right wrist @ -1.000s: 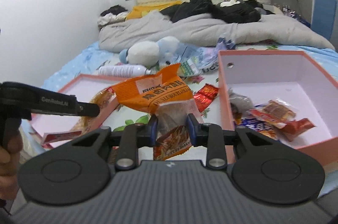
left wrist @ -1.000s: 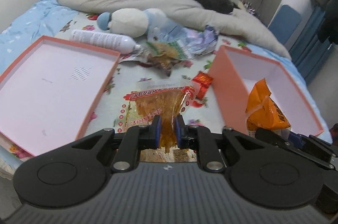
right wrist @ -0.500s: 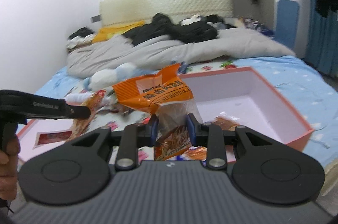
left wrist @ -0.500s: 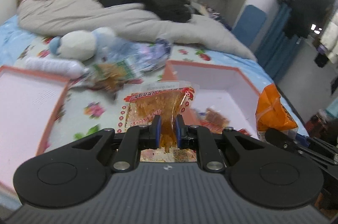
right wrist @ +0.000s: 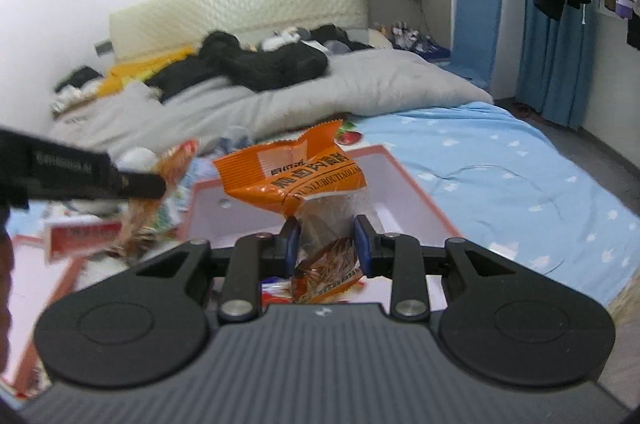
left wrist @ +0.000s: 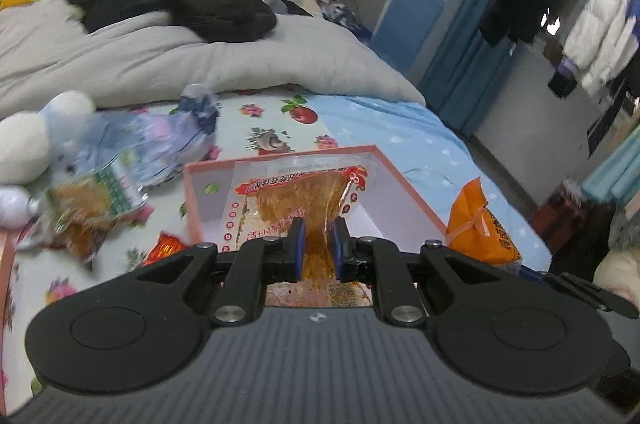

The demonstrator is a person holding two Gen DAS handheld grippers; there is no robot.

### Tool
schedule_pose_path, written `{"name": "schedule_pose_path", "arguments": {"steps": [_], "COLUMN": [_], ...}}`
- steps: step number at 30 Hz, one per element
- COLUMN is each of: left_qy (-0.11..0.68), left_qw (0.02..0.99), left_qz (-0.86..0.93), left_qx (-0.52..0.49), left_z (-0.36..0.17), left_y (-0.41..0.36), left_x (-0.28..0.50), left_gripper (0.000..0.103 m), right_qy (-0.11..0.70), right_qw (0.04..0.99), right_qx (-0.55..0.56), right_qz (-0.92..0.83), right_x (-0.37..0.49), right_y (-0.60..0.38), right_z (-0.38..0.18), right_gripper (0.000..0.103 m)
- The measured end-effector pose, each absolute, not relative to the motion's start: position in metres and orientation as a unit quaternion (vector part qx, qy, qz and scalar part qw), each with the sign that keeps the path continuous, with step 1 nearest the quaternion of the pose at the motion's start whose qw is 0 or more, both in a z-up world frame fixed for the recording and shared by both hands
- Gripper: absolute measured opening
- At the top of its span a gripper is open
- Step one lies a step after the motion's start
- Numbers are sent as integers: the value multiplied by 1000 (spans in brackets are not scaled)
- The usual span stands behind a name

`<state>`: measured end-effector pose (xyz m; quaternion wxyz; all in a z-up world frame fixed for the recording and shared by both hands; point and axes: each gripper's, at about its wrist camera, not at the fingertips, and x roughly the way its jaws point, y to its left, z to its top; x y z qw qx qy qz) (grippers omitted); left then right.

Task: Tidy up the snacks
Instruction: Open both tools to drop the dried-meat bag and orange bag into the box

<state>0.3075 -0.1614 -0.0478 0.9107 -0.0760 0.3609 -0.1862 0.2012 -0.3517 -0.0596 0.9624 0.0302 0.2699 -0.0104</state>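
Observation:
My left gripper is shut on a clear snack packet with red print and amber strips, held above the pink box. My right gripper is shut on an orange snack bag, also held over the pink box. That orange bag shows at the right of the left wrist view. The left gripper's arm and its packet show at the left of the right wrist view. Snacks lie in the box bottom.
More snack packets and a small red wrapper lie on the flowered sheet left of the box. A plush toy, a grey duvet and black clothes lie further back. A pink lid lies left.
Both grippers have swung to the right with their packets, from the sheet between the lid and the box to above the pink box. Neither grip has changed.

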Motion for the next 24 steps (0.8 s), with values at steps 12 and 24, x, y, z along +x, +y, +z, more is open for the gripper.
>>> {"name": "schedule_pose_path", "arguments": {"steps": [12, 24], "left_qy": [479, 487], "left_qw": [851, 851], "left_qz": [-198, -187], "left_qx": [-81, -54], "left_z": [-78, -93], "left_y": [-202, -202], "left_x": [401, 396], "left_gripper": [17, 17], "right_qy": [382, 402], "right_qw": [924, 915], "right_qx": [-1, 21], "right_qz": [-24, -29], "right_x": [267, 269], "right_y": [-392, -398], "right_z": [-97, -115], "right_gripper": [34, 72]}}
